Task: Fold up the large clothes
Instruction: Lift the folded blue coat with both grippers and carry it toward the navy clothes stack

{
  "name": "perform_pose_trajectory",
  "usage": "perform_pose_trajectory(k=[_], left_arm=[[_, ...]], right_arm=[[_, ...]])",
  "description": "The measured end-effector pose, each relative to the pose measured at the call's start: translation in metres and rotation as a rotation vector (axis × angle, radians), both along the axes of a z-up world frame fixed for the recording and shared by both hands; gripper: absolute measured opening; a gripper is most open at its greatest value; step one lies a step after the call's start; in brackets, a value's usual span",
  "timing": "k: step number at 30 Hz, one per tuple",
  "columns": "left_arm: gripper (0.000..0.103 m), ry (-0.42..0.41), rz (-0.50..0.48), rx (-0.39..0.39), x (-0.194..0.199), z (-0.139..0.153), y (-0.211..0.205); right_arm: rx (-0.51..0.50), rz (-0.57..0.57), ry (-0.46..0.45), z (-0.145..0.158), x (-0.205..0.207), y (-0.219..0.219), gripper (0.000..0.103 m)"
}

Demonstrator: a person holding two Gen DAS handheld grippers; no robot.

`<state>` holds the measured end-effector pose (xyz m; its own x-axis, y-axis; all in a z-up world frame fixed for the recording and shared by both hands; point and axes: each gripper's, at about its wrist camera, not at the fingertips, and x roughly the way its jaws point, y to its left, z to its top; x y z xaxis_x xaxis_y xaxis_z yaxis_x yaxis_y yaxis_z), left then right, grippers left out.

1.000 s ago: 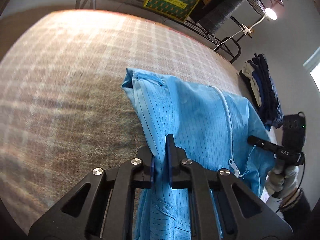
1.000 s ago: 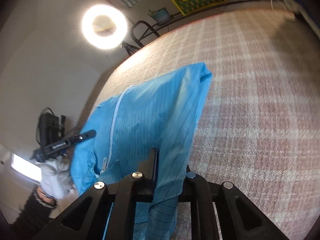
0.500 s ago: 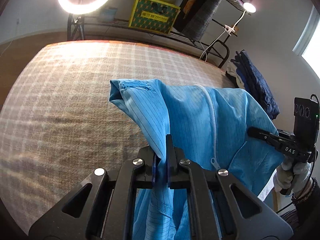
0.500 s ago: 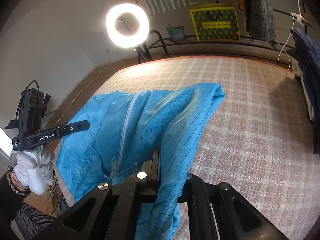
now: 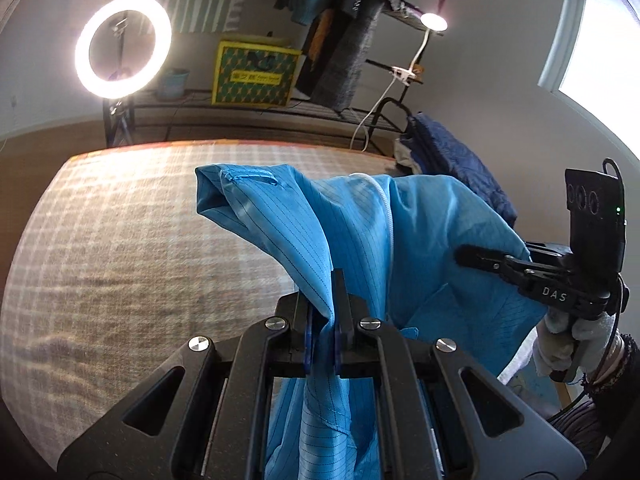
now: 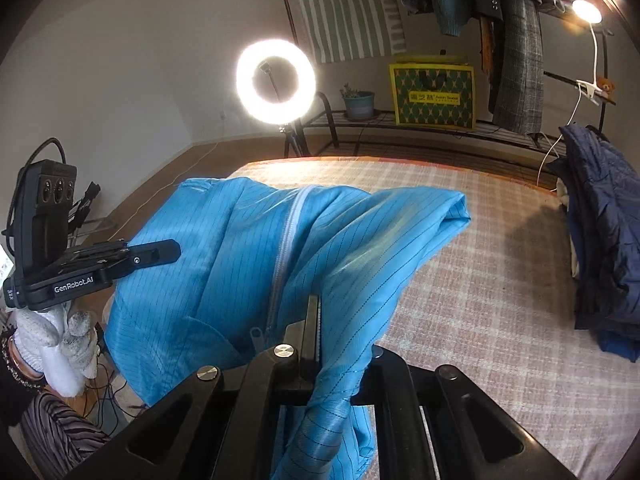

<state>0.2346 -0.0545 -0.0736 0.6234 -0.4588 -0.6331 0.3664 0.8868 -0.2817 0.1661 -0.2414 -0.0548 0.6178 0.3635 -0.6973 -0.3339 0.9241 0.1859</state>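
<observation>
behind plaid mattress [image 6: 480,280], grippers read "genrobot.ai" [image 6: 74,285] and "das" [image 5: 554,295].

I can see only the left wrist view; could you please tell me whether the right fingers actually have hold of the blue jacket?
Observer: Yes. In the right wrist view the right gripper is shut on a fold of the blue jacket, and the cloth drapes over one finger.
Operator: Thank you. And what is carrying the left gripper, behind my camera?
Observer: A white-gloved left hand grips the left gripper from beneath, at the left edge of the right wrist view.
</observation>
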Motion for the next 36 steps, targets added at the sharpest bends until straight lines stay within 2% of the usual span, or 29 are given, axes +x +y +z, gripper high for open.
perform_pose_trajectory(k=[10,22,29,36], left_arm=[[0.005,-0.032,-0.091,-0.020,0.002,0.017,-0.065],[0.005,-0.050,-0.226,-0.045,0.025,0.030,-0.176],[0.004,-0.083,-0.299,-0.065,0.062,0.047,-0.246],[0.005,-0.137,-0.352,-0.089,0.114,0.072,-0.321]], right_arm=[[-0.058,-0.056,-0.045,0.026,-0.022,-0.040,0.003],[-0.139,-0.171,-0.077,0.057,-0.034,-0.127,0.003],[-0.194,-0.247,-0.112,0.087,-0.021,-0.184,0.003],[-0.244,-0.321,-0.158,0.119,0.018,-0.245,0.003]])
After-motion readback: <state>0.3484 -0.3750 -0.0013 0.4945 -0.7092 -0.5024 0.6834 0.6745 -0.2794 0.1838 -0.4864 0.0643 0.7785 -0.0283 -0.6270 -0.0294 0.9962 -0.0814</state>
